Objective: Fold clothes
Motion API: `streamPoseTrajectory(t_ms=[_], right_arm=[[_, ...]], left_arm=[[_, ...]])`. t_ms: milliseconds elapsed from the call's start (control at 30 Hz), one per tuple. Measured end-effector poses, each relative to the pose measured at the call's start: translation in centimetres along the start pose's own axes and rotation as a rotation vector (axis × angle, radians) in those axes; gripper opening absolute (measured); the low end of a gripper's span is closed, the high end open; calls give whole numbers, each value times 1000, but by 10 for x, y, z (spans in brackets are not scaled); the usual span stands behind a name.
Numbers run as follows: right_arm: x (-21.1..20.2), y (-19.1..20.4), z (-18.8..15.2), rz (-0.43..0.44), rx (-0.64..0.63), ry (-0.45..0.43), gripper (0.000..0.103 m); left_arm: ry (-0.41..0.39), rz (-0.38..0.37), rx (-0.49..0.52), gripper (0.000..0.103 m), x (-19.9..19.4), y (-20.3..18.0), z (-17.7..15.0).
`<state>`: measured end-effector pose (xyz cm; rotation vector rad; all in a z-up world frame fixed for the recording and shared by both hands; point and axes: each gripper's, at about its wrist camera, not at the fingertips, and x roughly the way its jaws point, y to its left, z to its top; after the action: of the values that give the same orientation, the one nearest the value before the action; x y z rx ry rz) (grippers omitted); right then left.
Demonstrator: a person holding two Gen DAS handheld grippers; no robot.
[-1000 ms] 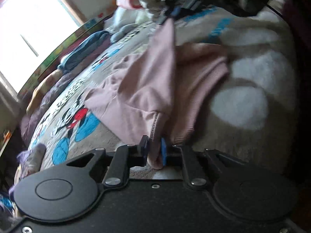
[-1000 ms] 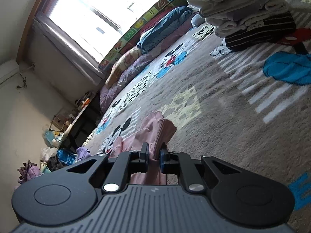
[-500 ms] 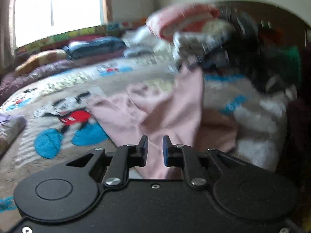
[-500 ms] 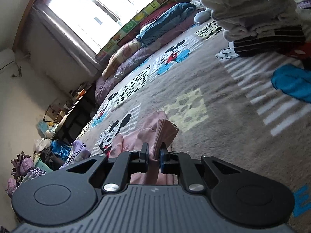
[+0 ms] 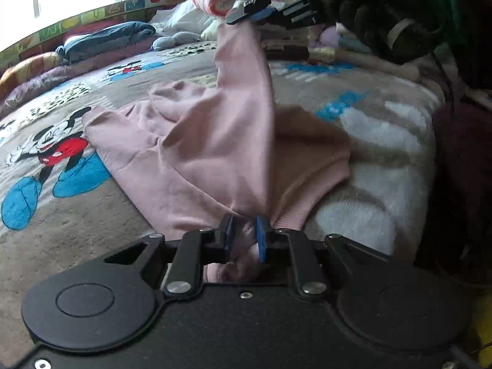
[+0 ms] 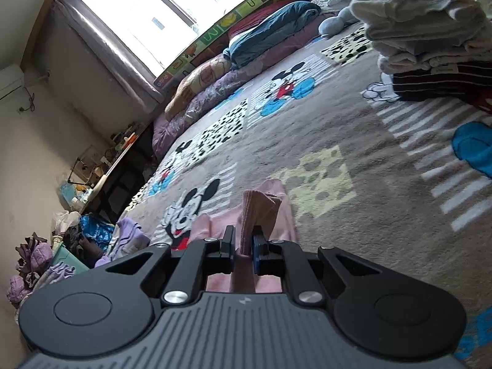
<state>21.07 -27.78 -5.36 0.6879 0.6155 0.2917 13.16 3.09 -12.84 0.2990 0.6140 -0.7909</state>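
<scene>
A pink sweatshirt (image 5: pixel 200 141) lies spread on the cartoon-mouse bedspread (image 5: pixel 77 215). My left gripper (image 5: pixel 245 233) has the bunched hem between its blue pads; its jaws are opening, and the cloth still gathers into them. At the top of the left wrist view, my right gripper (image 5: pixel 243 15) holds another part of the garment up, so a taut fold runs down from it. In the right wrist view, the right gripper (image 6: pixel 243 246) is shut on a ribbed pink cuff (image 6: pixel 258 212) that stands up between its pads.
A stack of folded clothes (image 6: pixel 424 30) sits at the far right of the bedspread (image 6: pixel 338 129). A blue quilt (image 6: pixel 270 30) and pillows line the window side. A dark-gloved hand (image 5: pixel 384 15) carries the right gripper. Loose laundry and a basket (image 6: pixel 61 258) are on the floor at the left.
The left wrist view has rolled towards level, and its jaws stand wider around the hem. The right gripper has risen with the pink cuff and pulled the fabric taut.
</scene>
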Motion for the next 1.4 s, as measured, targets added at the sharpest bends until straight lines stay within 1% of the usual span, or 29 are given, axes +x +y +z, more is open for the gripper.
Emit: streamPoseTrajectory(t_ms=[33, 67, 100, 167, 300, 367, 400, 467, 500, 533, 567, 633, 733, 767, 867, 967, 1067, 1100, 1133, 1167, 1233, 1267, 1300, 1333, 1400], right_arm=[[1, 4, 1, 6, -3, -4, 13], [1, 8, 2, 15, -2, -7, 13], [2, 12, 3, 24, -1, -11, 13], [5, 21, 5, 41, -9, -14, 13], [13, 42, 7, 64, -44, -7, 12], [15, 48, 8, 51, -70, -7, 12], [14, 50, 7, 25, -102, -8, 14], [13, 56, 2, -35, -190, -6, 21], [12, 58, -5, -57, -237, 5, 38], [12, 59, -13, -72, -278, 23, 49], [14, 61, -23, -83, -325, 46, 61], [20, 68, -44, -114, -446, 91, 62], [35, 85, -78, -188, -683, 151, 60], [40, 89, -89, -230, -762, 157, 60], [51, 100, -106, -308, -938, 151, 58], [63, 105, -117, -374, -1083, 177, 57], [74, 105, -129, -427, -1253, 188, 49], [76, 106, -133, -446, -1304, 188, 43], [76, 106, -133, -455, -1325, 192, 38], [77, 105, -133, -460, -1336, 198, 31], [75, 104, -132, -460, -1338, 205, 29], [73, 103, -128, -449, -1308, 204, 22], [71, 102, -123, -433, -1265, 201, 16], [67, 99, -114, -412, -1192, 199, 14], [56, 87, -93, -354, -994, 171, 6]], left_arm=[[-20, -12, -8, 21, -6, 3, 1], [-39, -22, 6, 34, -9, 2, 0], [-56, -29, 20, 51, -12, 0, -1], [-68, -24, 48, 52, -11, -5, -2], [-69, -8, 85, 52, -5, -12, -2], [-77, -2, 74, 52, -10, -9, -2], [-84, 5, 66, 52, -11, -8, -1], [-96, 13, 47, 52, -13, -4, 0], [-103, 11, 40, 52, -14, -3, 2], [-110, 8, 33, 52, -14, -2, 3], [-115, 6, 28, 52, -15, -1, 4], [-115, 0, 34, 52, -14, -4, 5], [-112, -6, 42, 52, -12, -8, 6], [-108, -8, 45, 52, -11, -10, 6], [-105, -13, 48, 52, -11, -11, 5], [-104, -10, 41, 52, -11, -10, 4], [-108, -11, 42, 52, -12, -11, 5], [-109, -12, 43, 52, -12, -12, 5], [-110, -14, 44, 52, -12, -12, 5], [-110, -14, 44, 52, -12, -12, 5], [-105, -9, 46, 52, -11, -12, 5], [-102, -6, 47, 52, -11, -12, 5], [-101, -2, 48, 52, -11, -12, 5], [-101, 2, 48, 52, -11, -11, 4], [-100, 9, 49, 52, -12, -10, 4]])
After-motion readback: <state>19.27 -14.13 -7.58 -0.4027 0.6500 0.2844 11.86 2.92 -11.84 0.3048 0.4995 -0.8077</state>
